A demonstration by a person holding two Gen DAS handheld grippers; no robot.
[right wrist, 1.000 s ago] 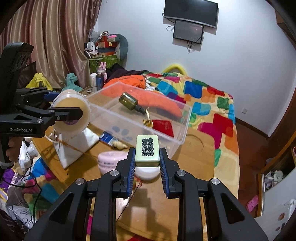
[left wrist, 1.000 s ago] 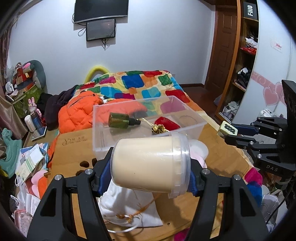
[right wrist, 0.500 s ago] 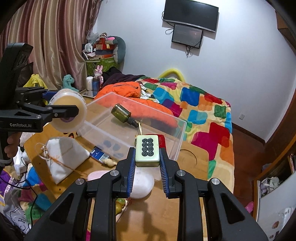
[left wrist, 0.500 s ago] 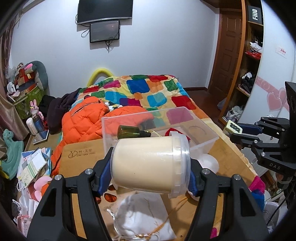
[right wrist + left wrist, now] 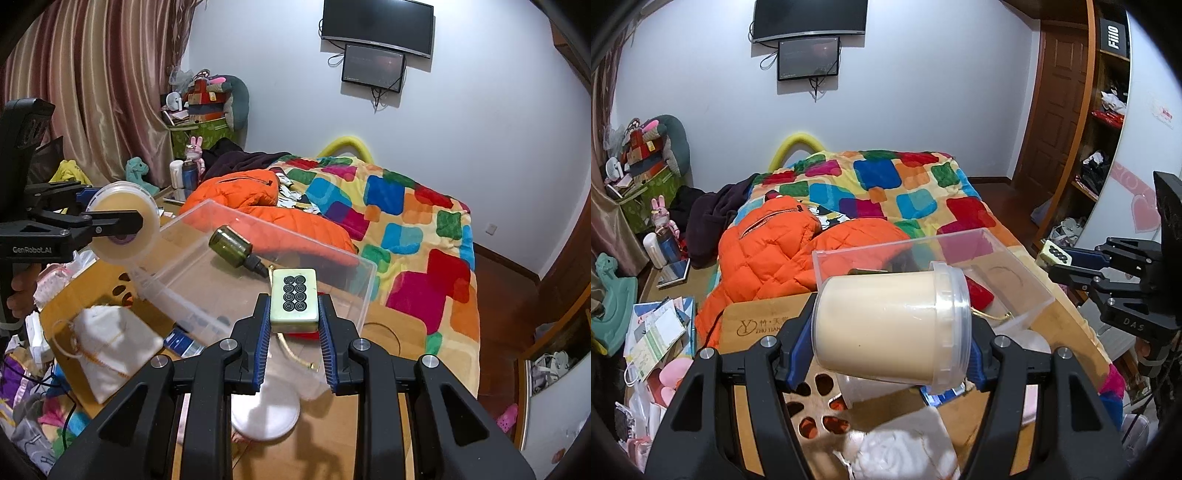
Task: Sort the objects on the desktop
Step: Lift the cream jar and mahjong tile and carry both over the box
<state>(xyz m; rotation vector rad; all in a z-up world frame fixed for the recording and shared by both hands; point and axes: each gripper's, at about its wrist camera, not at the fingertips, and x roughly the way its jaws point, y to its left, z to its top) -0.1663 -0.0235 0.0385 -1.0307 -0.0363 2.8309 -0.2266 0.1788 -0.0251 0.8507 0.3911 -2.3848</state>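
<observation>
My left gripper (image 5: 890, 350) is shut on a cream jar (image 5: 886, 328) with a clear lid, held on its side just before the clear plastic box (image 5: 964, 243). In the right wrist view the same jar (image 5: 122, 227) hangs at the box's left end. My right gripper (image 5: 294, 325) is shut on a pale green mahjong tile (image 5: 294, 297) with black rings, over the near wall of the clear plastic box (image 5: 207, 284). A dark green bottle (image 5: 231, 246), a red pouch and a gold chain lie inside the box. The tile (image 5: 1054, 254) shows at the right of the left wrist view.
The box stands on a wooden table (image 5: 384, 328) at the foot of a bed with a patchwork blanket (image 5: 399, 221) and an orange jacket (image 5: 768, 254). On the table lie a white drawstring bag (image 5: 110, 339), a white round compact (image 5: 266, 410) and a blue item. A person's hand (image 5: 22, 291) grips the left handle.
Both grippers have moved forward toward the box with their loads; the box now sits closer under them and the white bag and compact have slid down toward the frame bottom.
</observation>
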